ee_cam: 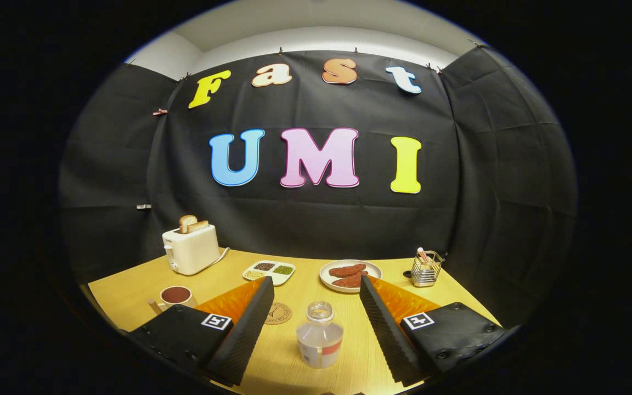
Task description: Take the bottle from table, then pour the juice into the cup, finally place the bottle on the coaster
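A clear plastic bottle (320,336) with no cap stands upright on the wooden table (305,285), between my two fingers and apart from both. My gripper (313,282) is open wide, its fingers flanking the bottle. A round brown coaster (277,313) lies flat just left of the bottle, beside the left finger. A cup (176,297) with dark liquid inside stands further left, partly behind the left finger.
A white toaster (191,248) with two slices of toast stands at the back left. Beyond the fingers lie a divided dish of seeds (269,271) and a plate of reddish meat pieces (350,275). A wire holder (426,269) stands at the back right.
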Tool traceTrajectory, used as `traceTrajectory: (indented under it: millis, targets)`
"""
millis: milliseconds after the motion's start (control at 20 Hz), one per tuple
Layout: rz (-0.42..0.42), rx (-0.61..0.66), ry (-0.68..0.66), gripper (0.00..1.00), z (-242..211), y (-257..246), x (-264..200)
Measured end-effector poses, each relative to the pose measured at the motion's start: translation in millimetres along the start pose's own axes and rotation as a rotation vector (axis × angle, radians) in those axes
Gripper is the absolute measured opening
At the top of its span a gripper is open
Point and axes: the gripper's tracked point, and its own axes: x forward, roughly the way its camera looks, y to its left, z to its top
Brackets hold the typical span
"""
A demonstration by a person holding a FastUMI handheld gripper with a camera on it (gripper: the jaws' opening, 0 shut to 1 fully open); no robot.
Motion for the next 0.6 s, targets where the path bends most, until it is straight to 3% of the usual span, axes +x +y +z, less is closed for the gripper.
traceTrajectory:
  millis: [600]
  targets:
    - [0.028, -0.018, 0.076, 0.97, -71.0, -1.4, 27.8]
